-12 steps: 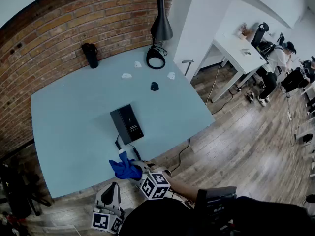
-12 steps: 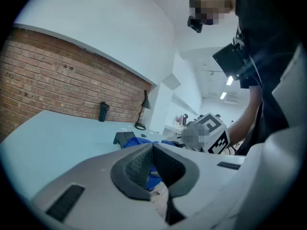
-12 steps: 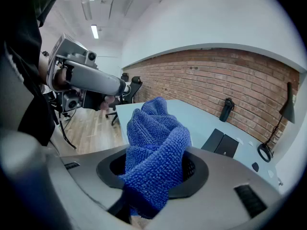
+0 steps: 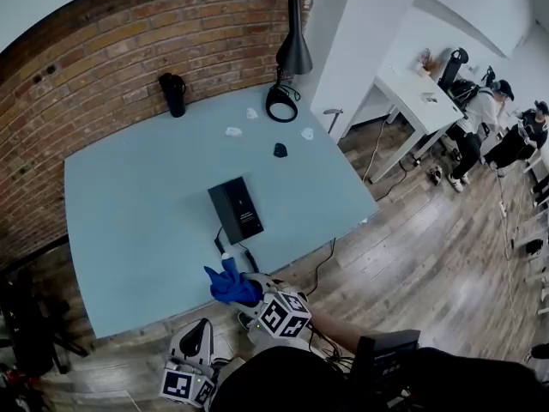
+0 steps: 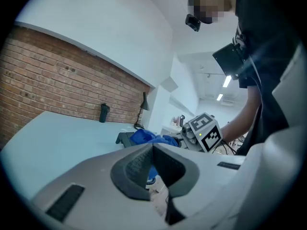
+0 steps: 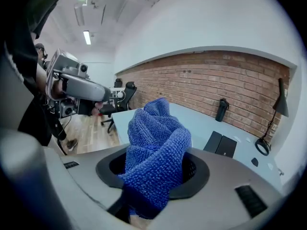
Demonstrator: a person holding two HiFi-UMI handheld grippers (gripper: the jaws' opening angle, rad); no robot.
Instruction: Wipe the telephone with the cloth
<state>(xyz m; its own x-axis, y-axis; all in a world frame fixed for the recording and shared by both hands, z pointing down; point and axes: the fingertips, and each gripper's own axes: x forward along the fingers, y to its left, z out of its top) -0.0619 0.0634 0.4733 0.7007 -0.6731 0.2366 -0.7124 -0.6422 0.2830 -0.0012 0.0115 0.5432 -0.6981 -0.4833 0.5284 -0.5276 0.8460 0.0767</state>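
The black telephone lies flat near the table's front edge, a cable running from it. A bunched blue cloth hangs over that edge, just in front of the telephone, with my right gripper shut on it. In the right gripper view the cloth bulges up between the jaws of the right gripper, and the telephone lies beyond. My left gripper is lower left, off the table, pointing toward the edge. In its own view the left gripper is shut and holds nothing, with the cloth ahead.
A black bottle and a black lamp stand at the back by the brick wall. A small black object and white scraps lie behind the telephone. A cable hangs off the front edge. A white desk and people are at right.
The head view has shifted a little down and right. Both grippers and the cloth keep the same places relative to the table and telephone.
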